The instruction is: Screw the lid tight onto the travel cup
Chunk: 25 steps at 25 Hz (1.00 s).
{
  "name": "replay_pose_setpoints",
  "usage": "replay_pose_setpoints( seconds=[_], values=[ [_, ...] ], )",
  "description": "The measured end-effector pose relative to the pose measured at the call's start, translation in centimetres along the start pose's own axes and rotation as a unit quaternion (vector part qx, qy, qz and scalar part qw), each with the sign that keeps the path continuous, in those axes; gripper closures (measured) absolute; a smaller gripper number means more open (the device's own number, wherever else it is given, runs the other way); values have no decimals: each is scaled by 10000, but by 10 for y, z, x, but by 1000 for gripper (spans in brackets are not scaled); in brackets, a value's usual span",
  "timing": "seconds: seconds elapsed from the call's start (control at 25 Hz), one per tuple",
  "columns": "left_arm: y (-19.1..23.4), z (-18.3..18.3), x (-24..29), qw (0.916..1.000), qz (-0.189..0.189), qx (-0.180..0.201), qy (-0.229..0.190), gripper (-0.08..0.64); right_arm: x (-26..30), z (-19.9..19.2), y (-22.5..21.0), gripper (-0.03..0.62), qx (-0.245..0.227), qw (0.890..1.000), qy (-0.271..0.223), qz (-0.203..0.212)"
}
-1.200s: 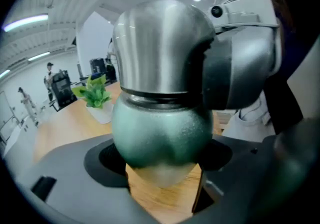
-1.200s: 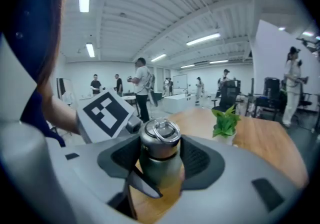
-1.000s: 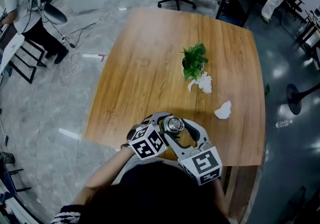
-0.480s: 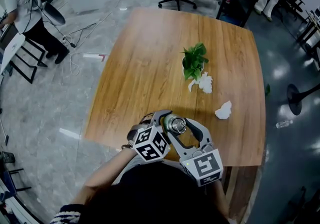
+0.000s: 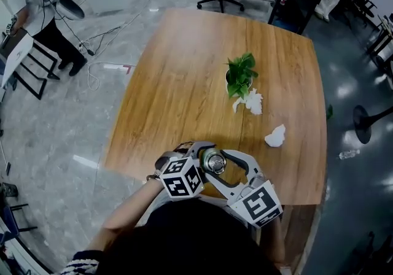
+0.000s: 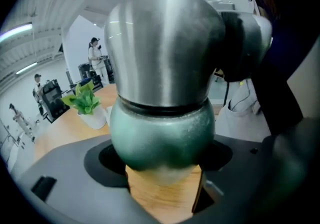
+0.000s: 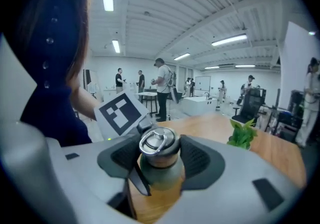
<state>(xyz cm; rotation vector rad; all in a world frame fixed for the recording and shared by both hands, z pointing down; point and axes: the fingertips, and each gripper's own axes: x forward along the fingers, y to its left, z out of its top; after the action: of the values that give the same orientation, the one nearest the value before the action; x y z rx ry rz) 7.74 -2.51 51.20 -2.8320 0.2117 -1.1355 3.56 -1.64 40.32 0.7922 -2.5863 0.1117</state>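
Pressure from both tools pins the travel cup (image 5: 213, 160) at the near edge of the tabletop (image 5: 184, 83). The left claw (image 6: 161, 160) is closed round its green lower body. The right claw (image 7: 159, 158) pinches the steel lid (image 7: 157, 142), whose ring handle (image 7: 154, 139) faces up.

Over the last second the right marker cube (image 5: 261, 203) has swung outward and turned, while the left marker cube (image 5: 180, 178) has barely shifted. That reads as a twist on the lid against a braced body, so tightening is probably under way. The seam looks closed in the left gripper view, so little turning seems left.

What the cup holds is hidden. Farther out lie two crumpled tissues (image 5: 274, 135) (image 5: 250, 102), then a white pot (image 6: 96, 118) holding a leafy green plant (image 5: 239, 72).
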Motion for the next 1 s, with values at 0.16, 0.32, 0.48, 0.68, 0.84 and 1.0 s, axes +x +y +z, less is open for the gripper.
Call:
replay_pose_setpoints(
  seconds=[0.16, 0.32, 0.48, 0.68, 0.84, 1.0],
  values=[
    [24, -3, -2, 9932, 953, -651, 148, 176, 5, 3, -18, 342, 788, 9924, -206, -925],
    [26, 2, -4, 9922, 991, -760, -32, 176, 2, 9, -16, 342, 800, 9931, -373, -775],
    [-3, 4, -4, 9995, -189, 185, -183, 176, -6, 4, 2, 342, 2, 10000, 36, 72],
    [-4, -4, -1, 9983, -299, 490, 83, 176, -2, -4, 5, 342, -399, 9985, 359, 83],
    [21, -3, -1, 9976, 641, -260, 64, 178, 4, 4, -15, 342, 414, 9939, 27, -1022],
    [16, 0, 0, 9957, 755, -533, -106, 176, 1, 3, -9, 342, 440, 9952, 39, -874]
  ],
)
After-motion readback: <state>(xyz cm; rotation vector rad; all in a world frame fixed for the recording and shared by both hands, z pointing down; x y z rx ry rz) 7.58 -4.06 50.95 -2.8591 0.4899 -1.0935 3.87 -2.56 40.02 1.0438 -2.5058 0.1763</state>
